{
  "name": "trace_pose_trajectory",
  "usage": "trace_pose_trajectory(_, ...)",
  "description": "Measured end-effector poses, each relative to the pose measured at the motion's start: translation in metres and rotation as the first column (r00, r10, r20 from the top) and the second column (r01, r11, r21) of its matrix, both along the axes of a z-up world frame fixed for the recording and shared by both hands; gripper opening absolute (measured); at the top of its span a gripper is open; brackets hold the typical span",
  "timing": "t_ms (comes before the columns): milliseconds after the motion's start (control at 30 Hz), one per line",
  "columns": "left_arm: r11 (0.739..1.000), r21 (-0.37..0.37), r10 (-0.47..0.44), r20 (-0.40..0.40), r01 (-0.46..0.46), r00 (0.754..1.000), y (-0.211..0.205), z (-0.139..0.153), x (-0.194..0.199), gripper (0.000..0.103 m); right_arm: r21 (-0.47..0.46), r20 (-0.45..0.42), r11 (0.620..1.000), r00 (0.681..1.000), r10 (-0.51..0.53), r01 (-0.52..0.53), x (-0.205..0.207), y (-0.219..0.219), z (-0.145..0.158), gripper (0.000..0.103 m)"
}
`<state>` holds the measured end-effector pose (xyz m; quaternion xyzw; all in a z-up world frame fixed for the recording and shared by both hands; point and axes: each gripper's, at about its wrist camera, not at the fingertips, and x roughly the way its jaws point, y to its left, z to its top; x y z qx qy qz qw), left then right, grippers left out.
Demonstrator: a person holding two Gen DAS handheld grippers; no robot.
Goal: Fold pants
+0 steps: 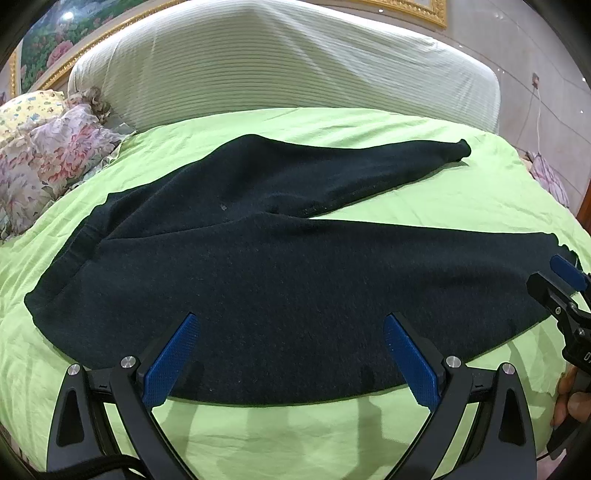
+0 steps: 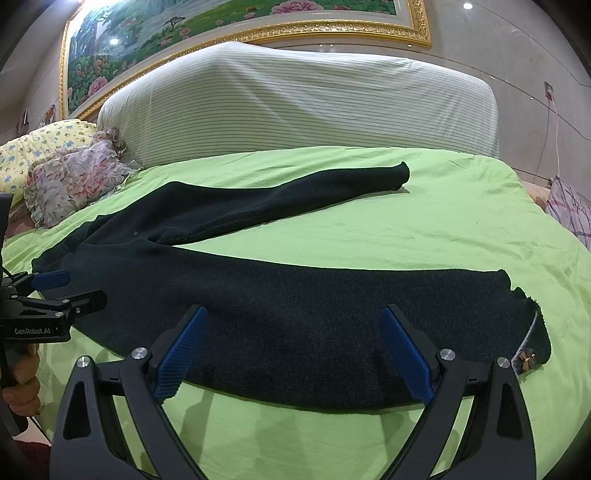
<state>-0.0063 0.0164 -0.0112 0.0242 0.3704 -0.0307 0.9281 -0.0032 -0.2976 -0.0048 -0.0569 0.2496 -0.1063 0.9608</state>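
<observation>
Dark knit pants (image 1: 280, 280) lie spread flat on a lime-green bedsheet (image 1: 424, 199), both legs splayed apart in a V, the far leg reaching toward the striped headboard cover (image 1: 280, 70) and the near leg running along the sheet's front edge. No fold is visible, so the task appears barely begun: bringing one leg over the other and doubling the length both seem still to come. The left gripper (image 1: 291, 354) hangs over the seat end, jaws wide and holding nothing; the right gripper (image 2: 295, 347) hangs over the near leg, close to its cuff, jaws equally wide and empty. Floral pillows (image 1: 48, 155) sit off the sheet's left edge, below a gilt-framed painting (image 2: 229, 26).
</observation>
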Motion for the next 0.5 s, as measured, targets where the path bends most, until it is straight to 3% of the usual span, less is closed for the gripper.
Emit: trace_pose_trajectory(500,1.0,0.002,-0.006,0.002,0.006,1.0,-0.001,0.0017,-0.0012,0.1,0.003,-0.005,1.0,1.0,-0.001,0.001,0.0015,-0.0006,-0.0001,0.094)
